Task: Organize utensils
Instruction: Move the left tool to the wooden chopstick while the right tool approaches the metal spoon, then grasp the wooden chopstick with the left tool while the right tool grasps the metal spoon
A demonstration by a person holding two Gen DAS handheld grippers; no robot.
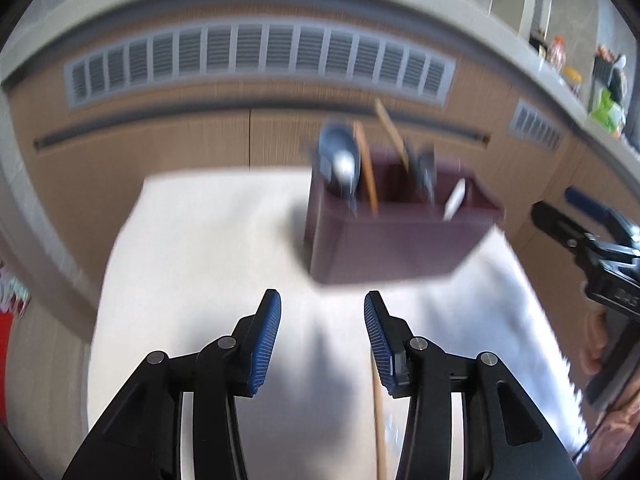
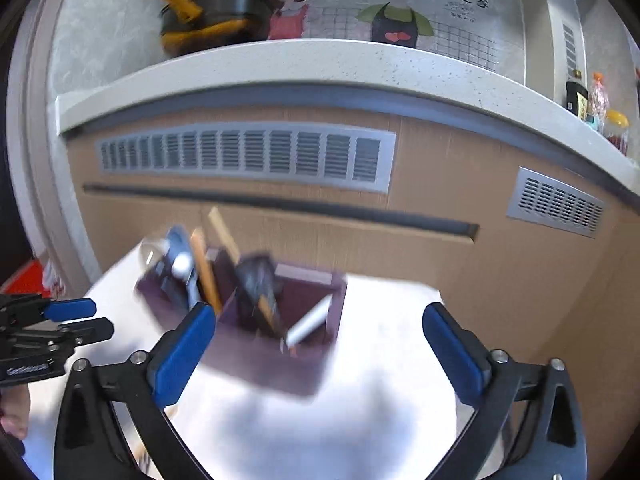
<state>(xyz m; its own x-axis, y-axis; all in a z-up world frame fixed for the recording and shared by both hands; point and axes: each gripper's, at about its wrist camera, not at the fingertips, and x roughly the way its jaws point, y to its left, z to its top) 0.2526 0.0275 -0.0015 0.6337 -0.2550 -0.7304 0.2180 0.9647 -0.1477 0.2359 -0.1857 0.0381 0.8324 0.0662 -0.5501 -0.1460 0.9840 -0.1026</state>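
Your right gripper point(image 2: 318, 346) has its fingers spread wide, nothing between them. Your left gripper point(image 1: 322, 338) is released too, above the desk point(image 1: 208, 264). The maroon utensil holder point(image 1: 396, 248) stands ahead.

Maroon utensil box point(image 1: 400, 248), white table point(image 1: 208, 240)

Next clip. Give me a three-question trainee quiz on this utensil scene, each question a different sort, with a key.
1. True or false: the dark maroon rectangular utensil holder stands on the white table.
2. Which tongs stand wider apart: left tongs or right tongs?
3. Multiple choice: the white-handled utensil sits in the holder's
A) compartment nearest the right tongs' right finger
B) compartment at the opposite end
C) outside, on the table

Key: 1 true; 2 right; 3 A
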